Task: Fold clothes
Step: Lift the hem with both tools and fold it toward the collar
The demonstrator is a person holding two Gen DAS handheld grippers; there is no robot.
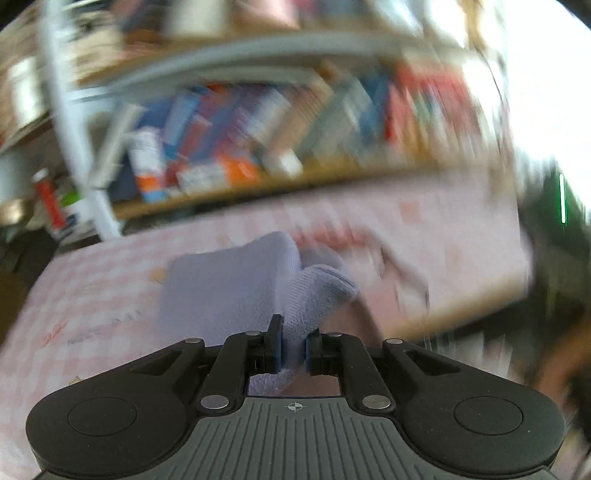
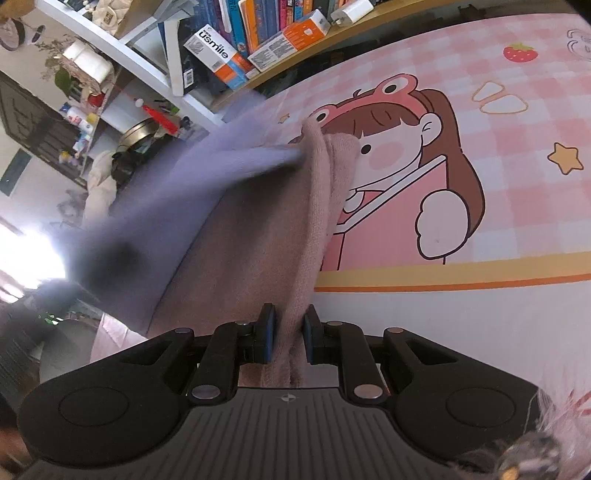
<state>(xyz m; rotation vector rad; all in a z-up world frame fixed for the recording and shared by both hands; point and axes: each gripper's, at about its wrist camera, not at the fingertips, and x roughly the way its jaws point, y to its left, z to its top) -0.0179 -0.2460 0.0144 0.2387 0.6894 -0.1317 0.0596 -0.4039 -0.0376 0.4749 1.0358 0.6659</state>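
Note:
My left gripper (image 1: 293,332) is shut on a fold of lavender knit cloth (image 1: 229,288), which hangs in front of it above the pink checked table mat (image 1: 92,288); this view is smeared by motion. In the right wrist view my right gripper (image 2: 288,325) is shut on the bunched edge of a dusty pink cloth (image 2: 266,229) that stretches away over the cartoon-girl mat (image 2: 517,184). The lavender cloth (image 2: 177,192) sweeps in blurred from the left and meets the pink cloth at its far corner. A dark blur shows through its lower left part; the left gripper itself is hidden there.
A white-framed bookshelf (image 2: 258,33) packed with books and boxes runs along the far side of the table, also visible as the blurred bookshelf (image 1: 258,122). Bottles, a metal tin and other clutter (image 2: 140,129) sit at the far left. An orange stripe (image 2: 443,277) borders the mat's near edge.

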